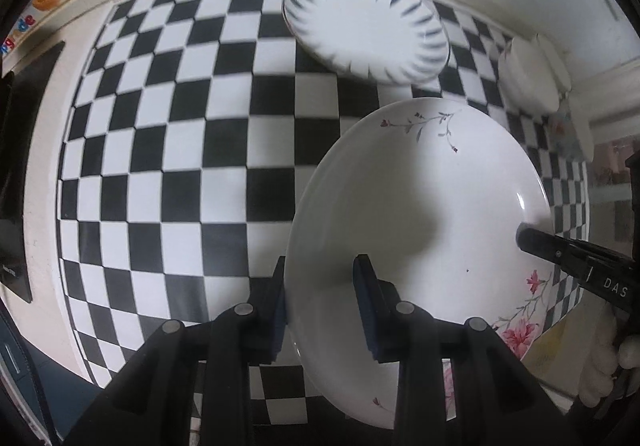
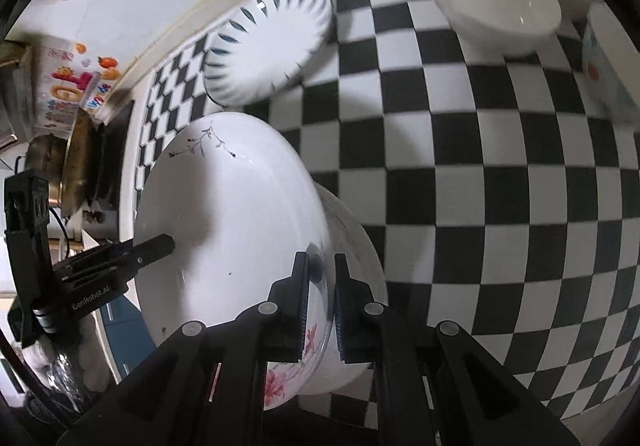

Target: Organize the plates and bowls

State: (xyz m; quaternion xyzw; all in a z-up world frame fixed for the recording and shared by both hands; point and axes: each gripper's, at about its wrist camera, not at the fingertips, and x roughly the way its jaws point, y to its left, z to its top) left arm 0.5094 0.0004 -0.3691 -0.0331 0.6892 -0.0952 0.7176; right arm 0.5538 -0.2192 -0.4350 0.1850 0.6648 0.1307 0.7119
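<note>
Both grippers have hold of the same big flowered plate (image 1: pixel 420 213), which sits tilted above the checkered mat (image 1: pixel 180 165) on the counter (image 1: pixel 40 205). The left gripper (image 1: pixel 320 306) straddles the plate's near rim, one pad under it and one inside the dish, jaws drawn in narrow on the rim. The right gripper (image 2: pixel 320 302) pinches the opposite edge the same way, close by the pink blossoms; from the left side only one of its black fingers (image 1: pixel 560 250) shows, lying on the plate's inner slope. In my judgement the step in hand is carrying this plate over to stack or set it down, and doing that well means keeping both grips level with each other so the glazed rim does not slide out of the pads, then lowering it flat rather than edge first. Beyond the flowered plate, near the mat's far edge, lies a plate with blue dashes (image 1: pixel 366 25), well apart from it. A white bowl (image 2: pixel 496 1) stands off to the right of that plate, with a cup (image 2: pixel 604 65) just beside the bowl. Left of the flowered plate the mat is bare squares, so there is free room on that side; the right side is the crowded one, and the counter's near edge runs close under the plate.
</note>
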